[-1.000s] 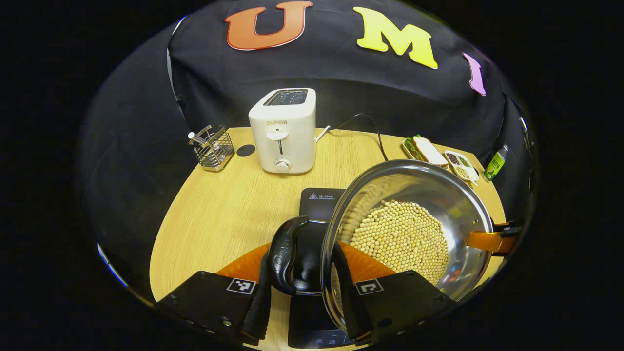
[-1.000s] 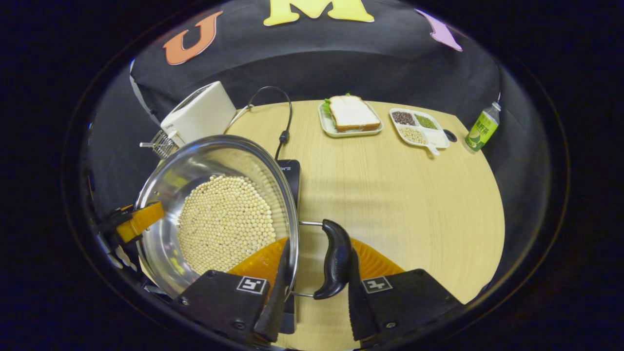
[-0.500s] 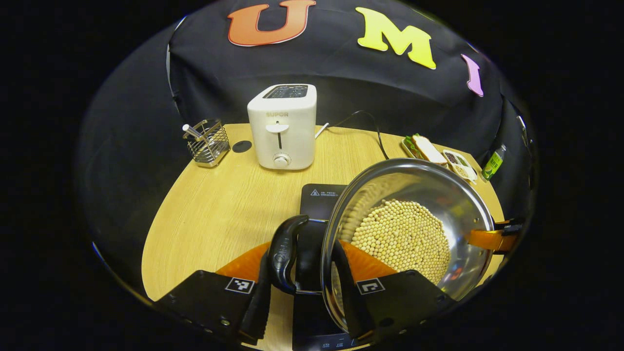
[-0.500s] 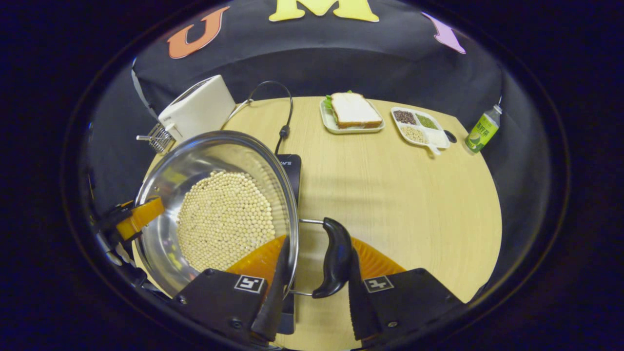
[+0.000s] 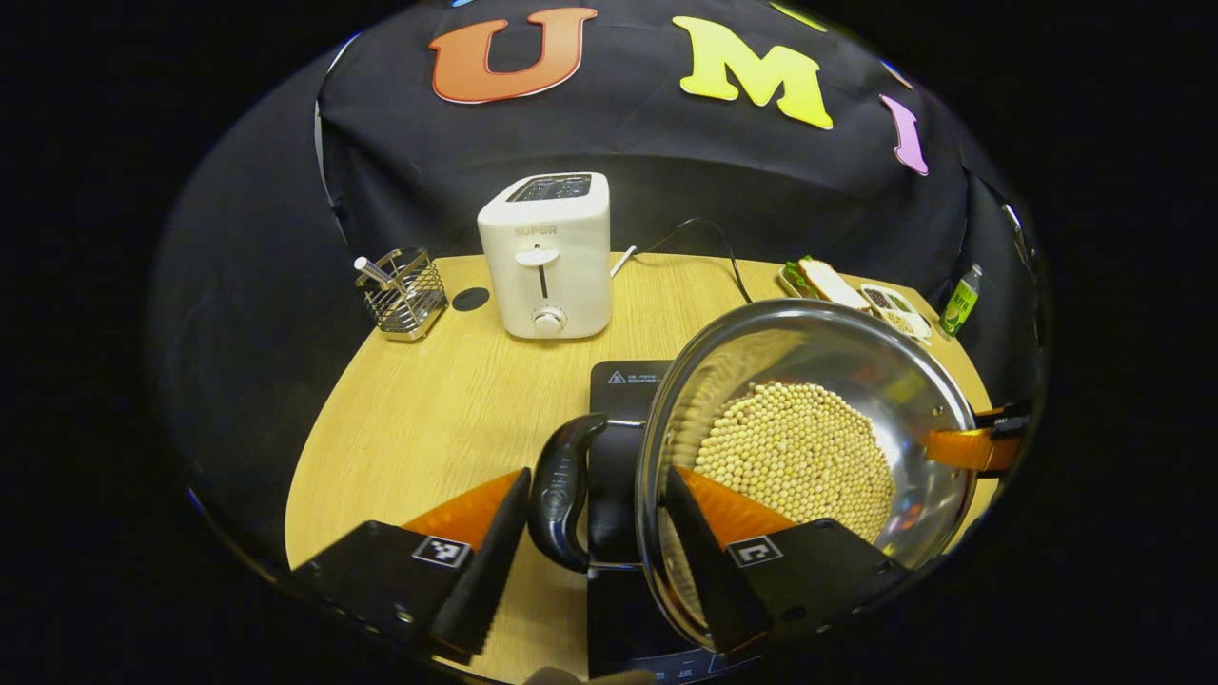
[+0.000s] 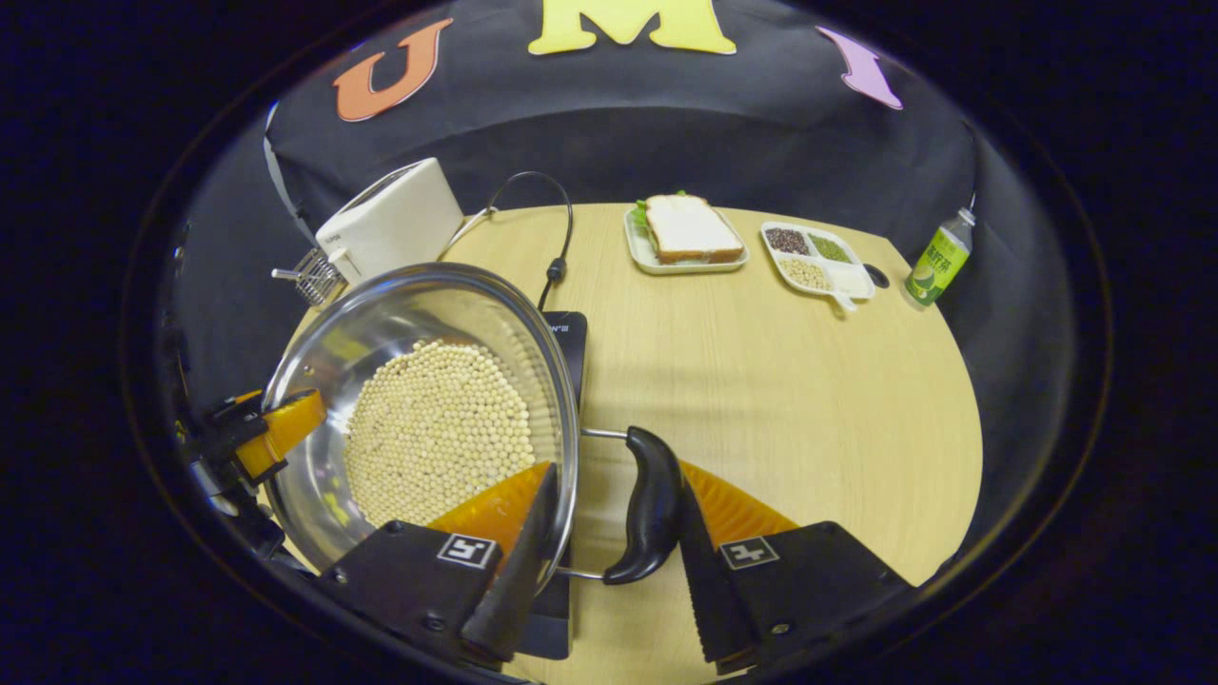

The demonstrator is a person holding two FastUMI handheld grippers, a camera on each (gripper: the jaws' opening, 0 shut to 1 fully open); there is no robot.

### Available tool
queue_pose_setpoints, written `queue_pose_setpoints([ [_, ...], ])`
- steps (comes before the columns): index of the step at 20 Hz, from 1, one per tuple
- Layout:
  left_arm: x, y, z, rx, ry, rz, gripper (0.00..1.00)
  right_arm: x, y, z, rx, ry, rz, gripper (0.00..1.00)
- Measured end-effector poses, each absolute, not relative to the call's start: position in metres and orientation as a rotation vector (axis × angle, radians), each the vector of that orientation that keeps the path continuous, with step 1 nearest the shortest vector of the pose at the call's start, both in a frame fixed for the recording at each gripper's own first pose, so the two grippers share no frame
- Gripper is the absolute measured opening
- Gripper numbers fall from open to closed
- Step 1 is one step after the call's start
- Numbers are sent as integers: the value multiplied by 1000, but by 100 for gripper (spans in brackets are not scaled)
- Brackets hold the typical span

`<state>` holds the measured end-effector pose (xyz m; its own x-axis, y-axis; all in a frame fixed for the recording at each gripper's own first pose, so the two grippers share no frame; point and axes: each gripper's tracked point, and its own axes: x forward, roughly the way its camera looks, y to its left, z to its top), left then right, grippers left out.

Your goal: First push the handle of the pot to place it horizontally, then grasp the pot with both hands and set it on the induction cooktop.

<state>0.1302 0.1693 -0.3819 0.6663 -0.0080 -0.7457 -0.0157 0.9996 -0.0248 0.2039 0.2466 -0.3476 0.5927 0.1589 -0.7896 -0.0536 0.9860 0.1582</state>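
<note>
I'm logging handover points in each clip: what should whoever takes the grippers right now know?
Left gripper: straddles the rim of the pot and one black handle; a slight gap beside the handle, so it looks open.
Right gripper: straddles the rim and the other handle; grip unclear.
Pot sits level over the induction cooktop; contact underneath is hidden.
Done: handles horizontal, pot over cooktop.
Left: confirm it rests, open both, back away.
</note>
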Motion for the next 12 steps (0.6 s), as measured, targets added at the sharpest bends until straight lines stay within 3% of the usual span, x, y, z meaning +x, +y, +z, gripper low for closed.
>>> queue_pose_setpoints([
  [1, 131, 170, -379, -47, 820, 13, 99, 204, 245, -347, 118, 906, 129, 77],
  [3, 126, 174, -366, -54, 791, 28, 98, 209, 241, -340, 86, 827, 153, 84],
  [6, 122, 178, -348, -27, 739, 42, 98, 201, 235, -324, 57, 767, 164, 81],
  [8, 118, 182, -334, -9, 709, 68, 98, 197, 232, -316, 58, 748, 181, 87],
  [12, 106, 172, -303, 13, 644, 83, 98, 187, 220, -296, 54, 681, 187, 87],
])
